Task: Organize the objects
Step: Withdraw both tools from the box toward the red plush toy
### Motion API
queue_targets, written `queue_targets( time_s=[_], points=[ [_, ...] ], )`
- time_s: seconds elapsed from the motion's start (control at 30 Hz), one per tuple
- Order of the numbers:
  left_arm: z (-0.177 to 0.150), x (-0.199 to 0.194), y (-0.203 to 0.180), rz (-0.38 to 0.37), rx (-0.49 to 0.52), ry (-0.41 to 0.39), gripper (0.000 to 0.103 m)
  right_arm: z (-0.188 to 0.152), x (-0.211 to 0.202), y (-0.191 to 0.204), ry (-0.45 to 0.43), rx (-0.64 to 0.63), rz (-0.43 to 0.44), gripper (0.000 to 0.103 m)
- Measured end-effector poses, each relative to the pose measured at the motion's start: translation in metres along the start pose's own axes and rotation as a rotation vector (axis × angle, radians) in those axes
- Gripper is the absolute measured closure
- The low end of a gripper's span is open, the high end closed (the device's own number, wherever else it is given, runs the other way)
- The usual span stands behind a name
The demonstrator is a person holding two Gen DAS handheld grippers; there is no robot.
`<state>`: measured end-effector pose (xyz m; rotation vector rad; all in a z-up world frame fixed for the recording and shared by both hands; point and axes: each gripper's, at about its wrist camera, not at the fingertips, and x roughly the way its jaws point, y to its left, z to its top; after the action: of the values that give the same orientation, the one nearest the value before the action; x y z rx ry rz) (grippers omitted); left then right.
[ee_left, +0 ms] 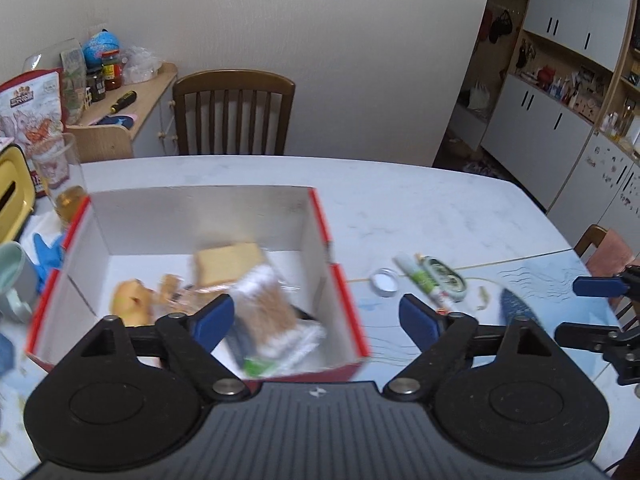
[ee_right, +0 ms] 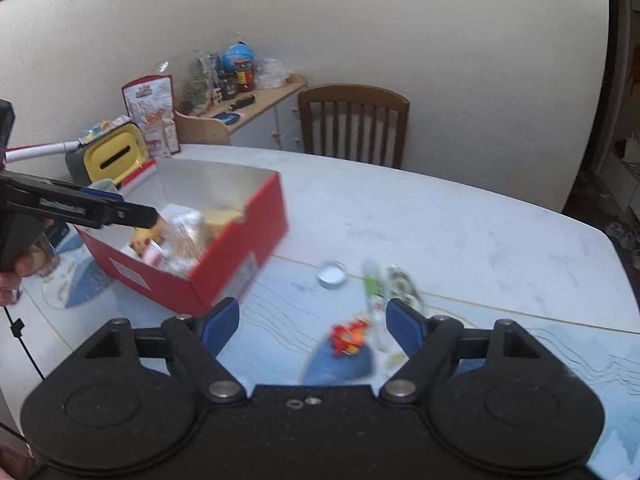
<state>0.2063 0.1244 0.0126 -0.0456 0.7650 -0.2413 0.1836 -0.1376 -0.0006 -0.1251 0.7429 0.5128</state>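
Soft, even indoor light; motion blur smears the tabletop clutter, fisheye bending the edges.

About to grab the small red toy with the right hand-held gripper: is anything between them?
Nothing visible. The right hand-held gripper is open, and the small red toy lies on the table mat just ahead; the green-labelled tube lies beside it, not across the approach.

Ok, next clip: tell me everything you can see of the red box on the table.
The red box is an open, lidless cardboard carton, red outside and plain white inside, with a pale label on one long side. It sits flat on the table, partly on the blue-patterned mat. Inside lie packaged snacks, among them a yellowish block and a clear-wrapped brown bundle; blur hides finer detail. The left claw hangs open over its near end, with nothing gripped.
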Motion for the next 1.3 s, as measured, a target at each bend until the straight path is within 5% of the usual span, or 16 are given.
queue_targets(
  time_s=[0.13,0.23,0.43,0.63,1.3],
  points=[
    [-0.011,0.005,-0.033,-0.007,0.019,-0.002,0.011,-0.011,-0.005,-0.025,0.016,-0.006,-0.015,0.022],
    [-0.019,0.011,-0.057,-0.019,0.044,-0.006,0.0,-0.016,-0.004,-0.04,0.025,0.0,-0.021,0.022],
    [-0.036,0.031,-0.101,-0.053,0.077,-0.006,0.0,-0.018,0.004,-0.07,0.037,0.006,-0.039,0.022],
    [-0.049,0.06,-0.131,-0.009,0.118,-0.017,0.0,-0.016,0.026,-0.099,0.06,0.027,-0.045,0.022],
    [-0.072,0.161,-0.15,0.09,0.18,0.03,0.0,-0.004,0.142,-0.127,0.177,0.13,-0.076,0.022]
  ],
)
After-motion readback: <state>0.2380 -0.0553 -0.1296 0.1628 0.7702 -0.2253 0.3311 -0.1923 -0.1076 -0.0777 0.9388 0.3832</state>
